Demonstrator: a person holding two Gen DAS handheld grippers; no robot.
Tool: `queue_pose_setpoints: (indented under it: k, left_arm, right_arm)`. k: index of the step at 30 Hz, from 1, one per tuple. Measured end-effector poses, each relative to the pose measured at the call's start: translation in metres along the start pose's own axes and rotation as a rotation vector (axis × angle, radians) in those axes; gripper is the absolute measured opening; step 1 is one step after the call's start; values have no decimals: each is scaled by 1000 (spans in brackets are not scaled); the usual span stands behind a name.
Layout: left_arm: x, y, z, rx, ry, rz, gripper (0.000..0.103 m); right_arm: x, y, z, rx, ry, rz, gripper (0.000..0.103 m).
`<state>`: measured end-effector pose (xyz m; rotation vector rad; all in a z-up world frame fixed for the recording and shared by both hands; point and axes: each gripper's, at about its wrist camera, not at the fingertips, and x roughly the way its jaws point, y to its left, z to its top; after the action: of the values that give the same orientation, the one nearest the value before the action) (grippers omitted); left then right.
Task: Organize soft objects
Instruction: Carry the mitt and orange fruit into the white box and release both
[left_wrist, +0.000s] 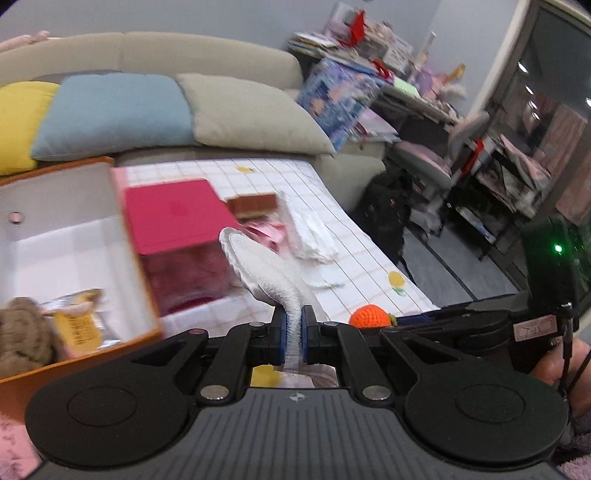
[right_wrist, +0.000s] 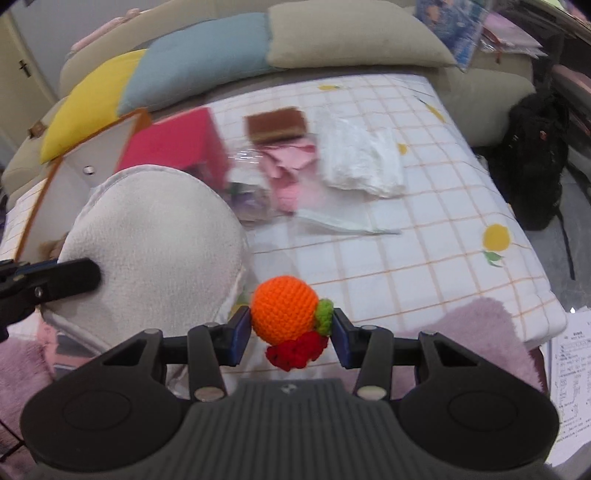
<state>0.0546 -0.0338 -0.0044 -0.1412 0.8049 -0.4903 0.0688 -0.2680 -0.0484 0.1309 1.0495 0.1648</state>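
Where pillows (right_wrist: 207, 62) lean (three), sponge (right_wrist: 276, 124).

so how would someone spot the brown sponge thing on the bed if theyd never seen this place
Start at the white checked bedspread below the row of pillows. Near its middle, beside the pink box, lies a flat rectangular brown sponge, just above the crumpled pink cloth. It is the only brown, block-shaped item there; the neighbouring white plastic bag is limp.

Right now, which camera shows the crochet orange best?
The right wrist view. There the crochet orange sits large and whole between the pads of the right hand-held gripper, with its green leaf and a red crochet piece below. The left wrist view shows only a small part of it, low behind the gripper.
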Motion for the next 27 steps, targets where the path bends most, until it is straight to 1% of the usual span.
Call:
queue_pose_setpoints:
  k: [6, 11, 15, 18, 19, 21, 23, 25, 27]
  left_arm:
    - [-37, 27, 7, -34, -79, 109, 8]
    - [-59, 55, 14, -60, -131, 191, 8]
    - [-69, 81, 15, -85, -151, 230, 8]
    - [-67, 104, 17, -114, -119, 230, 8]
    - [-64, 110, 17, -123, -102, 241, 8]
    - [-54, 124, 17, -127, -34, 291, 8]
    - [-46, 136, 16, -145, 19, 325, 8]
    - [-40, 147, 14, -169, 54, 324, 9]
    - [-35, 156, 12, -170, 89, 335, 9]
  right_arm:
    - [-12, 47, 19, -74, -56, 105, 46]
    - [-7, 103, 41, -213, -97, 189, 46]
    - [6, 150, 59, -338, -108, 224, 46]
    - [23, 181, 71, -421, -99, 224, 45]
    - [28, 190, 74, -454, -96, 216, 45]
    - [42, 208, 78, -535, -85, 187, 45]
    - [56, 222, 81, -602, -57, 165, 45]
    - [74, 230, 85, -659, -21, 141, 45]
    - [89, 238, 86, -716, 20, 117, 45]
